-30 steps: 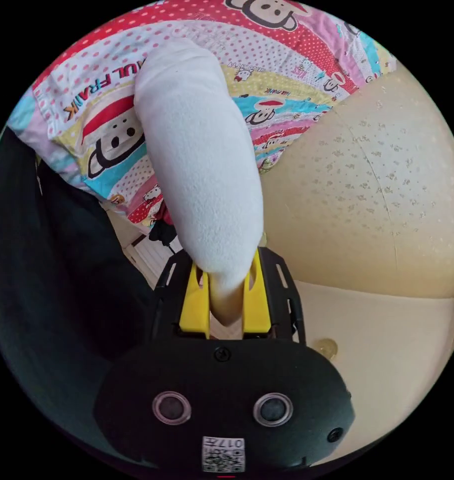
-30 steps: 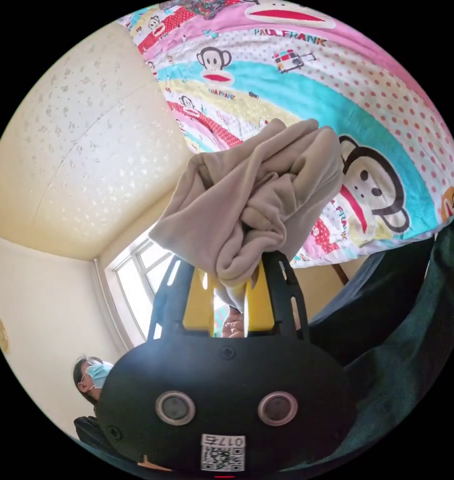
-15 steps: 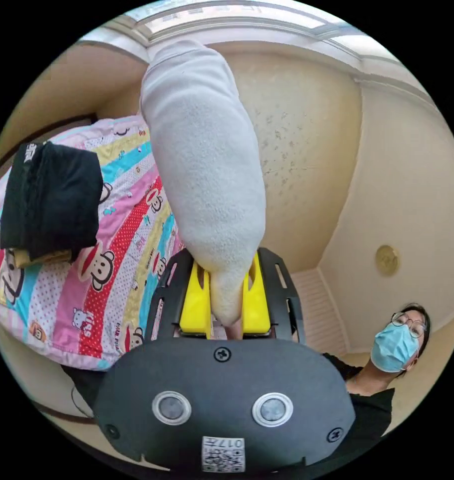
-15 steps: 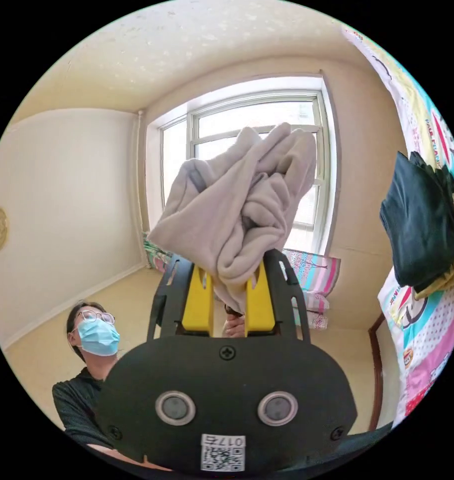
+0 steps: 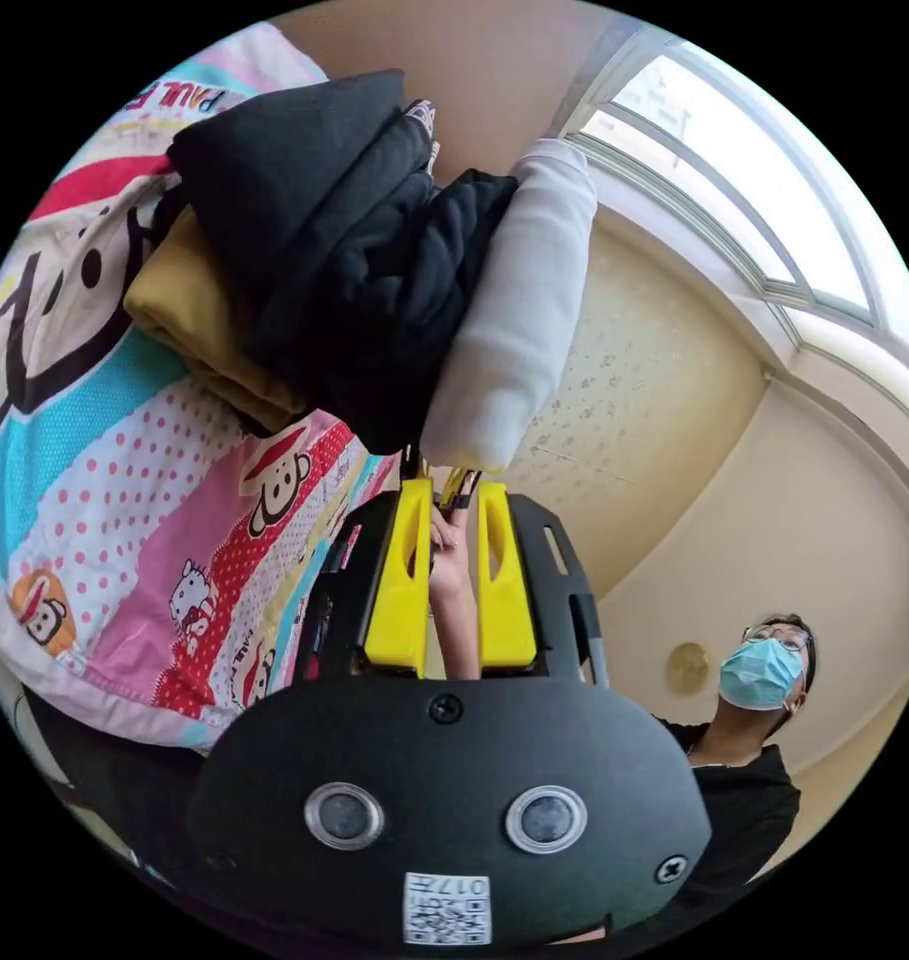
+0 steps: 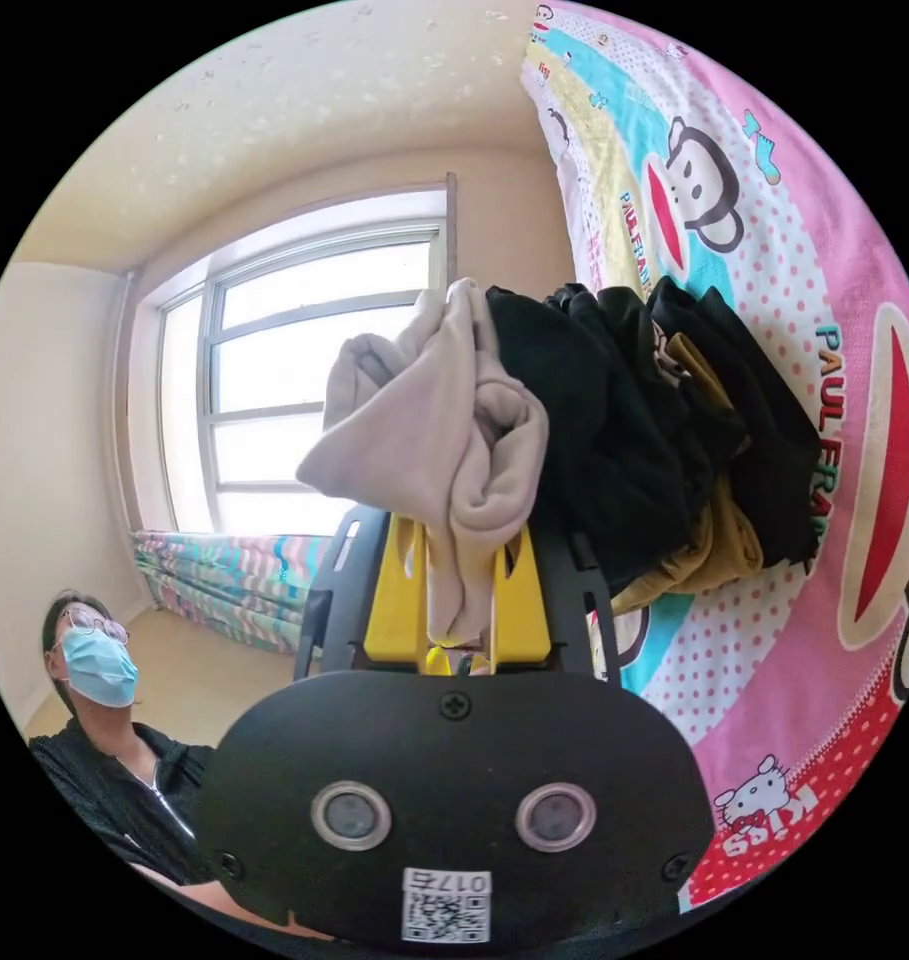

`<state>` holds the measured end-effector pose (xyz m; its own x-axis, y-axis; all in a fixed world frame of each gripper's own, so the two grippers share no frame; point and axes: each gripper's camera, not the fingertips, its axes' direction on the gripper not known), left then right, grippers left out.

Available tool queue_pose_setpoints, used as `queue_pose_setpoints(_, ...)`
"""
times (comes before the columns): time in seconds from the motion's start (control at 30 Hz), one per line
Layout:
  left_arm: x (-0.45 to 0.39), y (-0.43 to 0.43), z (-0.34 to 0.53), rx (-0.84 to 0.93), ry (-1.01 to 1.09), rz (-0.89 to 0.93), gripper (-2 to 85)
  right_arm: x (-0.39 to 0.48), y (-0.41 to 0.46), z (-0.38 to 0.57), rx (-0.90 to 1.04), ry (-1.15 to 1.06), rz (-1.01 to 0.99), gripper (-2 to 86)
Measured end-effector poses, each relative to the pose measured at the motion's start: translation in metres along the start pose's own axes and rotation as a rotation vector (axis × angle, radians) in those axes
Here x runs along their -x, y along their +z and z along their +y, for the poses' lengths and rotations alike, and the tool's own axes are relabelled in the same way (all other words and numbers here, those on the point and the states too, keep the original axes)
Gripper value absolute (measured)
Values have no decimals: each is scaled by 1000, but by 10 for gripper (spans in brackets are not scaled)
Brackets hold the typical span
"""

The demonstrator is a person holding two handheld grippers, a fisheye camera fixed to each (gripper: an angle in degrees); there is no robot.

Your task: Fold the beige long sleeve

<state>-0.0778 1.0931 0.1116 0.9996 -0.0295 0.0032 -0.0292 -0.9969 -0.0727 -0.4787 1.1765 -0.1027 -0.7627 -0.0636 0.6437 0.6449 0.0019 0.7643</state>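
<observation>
**Beige sleeve pressed against the dark pile**

Nearest my right gripper (image 6: 459, 560), the beige long sleeve (image 6: 439, 440) bunches just past my fingertips, both yellow jaws clamped on its fold; beside it the pile of black clothes (image 6: 624, 420) touches the beige cloth, a mustard garment (image 6: 714, 545) tucked under, all on the cartoon-print bedspread (image 6: 804, 620); beyond, a window (image 6: 304, 370). My left gripper (image 5: 452, 500) has its jaws apart with nothing between them, the beige roll (image 5: 519, 320) just beyond the tips, leaning on the black stack (image 5: 354, 270); a masked person (image 5: 764, 690) stands off to the side, well apart.
</observation>
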Motion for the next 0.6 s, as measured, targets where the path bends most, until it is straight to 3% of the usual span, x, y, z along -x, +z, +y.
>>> queue_pose_setpoints(0.17, 34, 4, 42, 24, -45, -161, 58, 7, 9, 16, 38, 109, 15, 97)
queue_pose_setpoints(0.3, 41, -8, 54, -10, -111, -186, 51, 15, 8, 45, 129, 181, -8, 67)
queue_pose_setpoints(0.43, 12, -38, 76, -137, 20, -245, 2, 38, -20, 86, 183, 141, 70, 22)
queue_pose_setpoints(0.6, -13, -12, 109, -51, 214, -518, -8, 82, -117, 166, 165, 163, 231, 7)
